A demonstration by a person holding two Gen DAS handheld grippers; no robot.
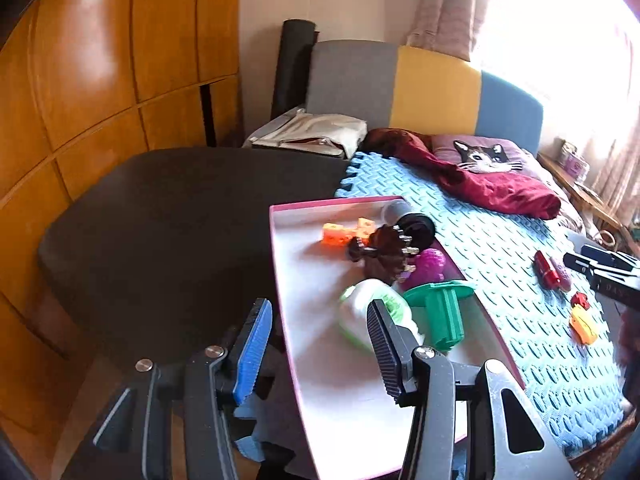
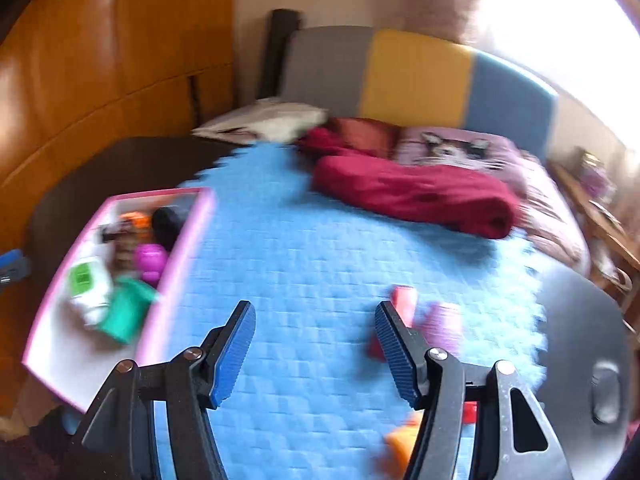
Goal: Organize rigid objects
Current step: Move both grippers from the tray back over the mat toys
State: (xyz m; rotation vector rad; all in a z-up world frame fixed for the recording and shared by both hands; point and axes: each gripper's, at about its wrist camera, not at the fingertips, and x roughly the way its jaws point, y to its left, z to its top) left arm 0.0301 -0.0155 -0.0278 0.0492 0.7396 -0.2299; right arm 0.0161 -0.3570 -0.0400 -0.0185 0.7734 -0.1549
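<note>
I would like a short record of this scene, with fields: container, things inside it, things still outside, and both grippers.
container: pink-rimmed tray at the edge of the blue foam mat
inside: green spool, white bottle, purple ball, brown comb, orange blocks
outside on mat: red car, orange toy
left gripper: open, empty, the tray's near rim between its fingers
right gripper: open, empty, above the mat

A crumpled red cloth lay beside a cat pillow on the bed, before a grey, yellow and blue headboard, with a folded beige bag near wooden cupboards.
</note>
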